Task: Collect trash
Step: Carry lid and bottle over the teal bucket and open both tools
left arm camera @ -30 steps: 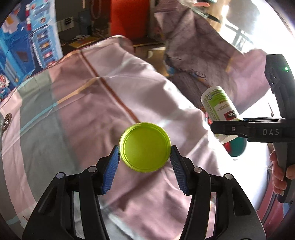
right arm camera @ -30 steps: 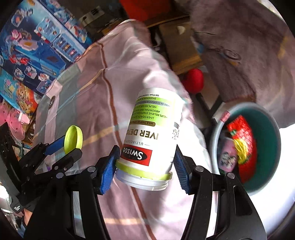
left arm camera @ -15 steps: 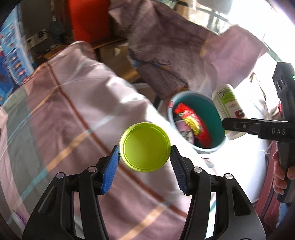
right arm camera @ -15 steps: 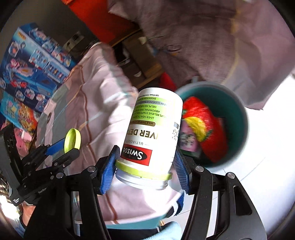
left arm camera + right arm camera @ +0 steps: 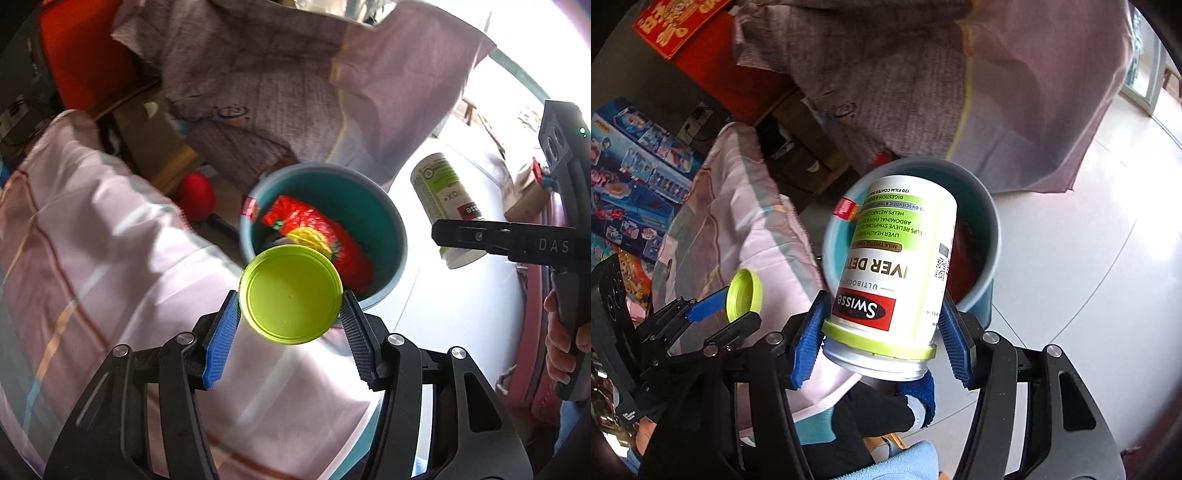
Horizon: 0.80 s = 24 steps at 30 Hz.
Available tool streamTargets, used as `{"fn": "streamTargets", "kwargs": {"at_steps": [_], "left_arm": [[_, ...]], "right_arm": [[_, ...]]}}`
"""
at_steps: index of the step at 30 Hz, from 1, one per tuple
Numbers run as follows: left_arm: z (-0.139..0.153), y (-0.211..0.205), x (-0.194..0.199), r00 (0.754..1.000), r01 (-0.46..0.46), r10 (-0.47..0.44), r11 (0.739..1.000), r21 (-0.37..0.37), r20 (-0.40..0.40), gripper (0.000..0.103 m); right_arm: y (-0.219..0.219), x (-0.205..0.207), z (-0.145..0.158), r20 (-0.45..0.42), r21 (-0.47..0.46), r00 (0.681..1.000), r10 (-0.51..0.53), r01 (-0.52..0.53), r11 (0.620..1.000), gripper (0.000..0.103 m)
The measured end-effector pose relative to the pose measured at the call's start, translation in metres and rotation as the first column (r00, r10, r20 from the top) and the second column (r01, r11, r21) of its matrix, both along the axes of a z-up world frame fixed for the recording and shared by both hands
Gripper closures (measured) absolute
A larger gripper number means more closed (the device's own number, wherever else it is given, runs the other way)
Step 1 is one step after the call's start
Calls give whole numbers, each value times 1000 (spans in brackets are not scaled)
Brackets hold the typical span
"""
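Bottle point(image 5: 894, 280): clamped by the right gripper point(image 5: 884, 332), neck toward camera, above the bin point(image 5: 991, 221) for dropping.
Lid point(image 5: 290, 294): pinched edgewise by the left gripper point(image 5: 290, 325), near the bin's rim.
Bin: holds 1 red wrapper point(image 5: 325, 236); beside the bedcover point(image 5: 92, 240).

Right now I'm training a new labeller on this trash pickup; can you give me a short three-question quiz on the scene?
1. True or false: the left hand-held gripper grips a green lid.
2. The right hand-held gripper grips: A) a red ball B) a supplement bottle C) a toy box.
3. Fill in: a red wrapper lies inside the teal ____.

Key: 1 true; 2 B; 3 bin.
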<state>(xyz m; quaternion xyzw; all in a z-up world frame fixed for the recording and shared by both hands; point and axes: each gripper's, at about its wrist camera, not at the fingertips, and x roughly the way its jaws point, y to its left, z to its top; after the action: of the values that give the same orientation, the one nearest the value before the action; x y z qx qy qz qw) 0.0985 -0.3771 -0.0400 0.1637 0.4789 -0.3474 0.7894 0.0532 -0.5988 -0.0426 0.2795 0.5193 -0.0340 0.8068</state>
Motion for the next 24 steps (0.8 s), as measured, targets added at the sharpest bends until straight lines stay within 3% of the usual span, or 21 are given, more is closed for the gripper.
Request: {"fn": "streamTargets", "kwargs": {"at_steps": [11,17,21,24], "left_arm": [[-33,-36,18,997,47,-46,999,9,-69,46],[-56,-46,33,990,52,-50,999,14,-129,46],[-61,-56,38,989,70,-68,997,14,-134,46],[-65,-61,41,987,83,-80,996,13,-142,46]], "right_arm": [[-11,23,-24,-56,-17,998,-11,10,1000,54],[-13,45,-36,-83,32,997,-6,9,999,54],[-18,49,-35,-82,32,996,-32,34,999,34],[-21,49,-36,-88,23,995,-50,52,998,28]]}}
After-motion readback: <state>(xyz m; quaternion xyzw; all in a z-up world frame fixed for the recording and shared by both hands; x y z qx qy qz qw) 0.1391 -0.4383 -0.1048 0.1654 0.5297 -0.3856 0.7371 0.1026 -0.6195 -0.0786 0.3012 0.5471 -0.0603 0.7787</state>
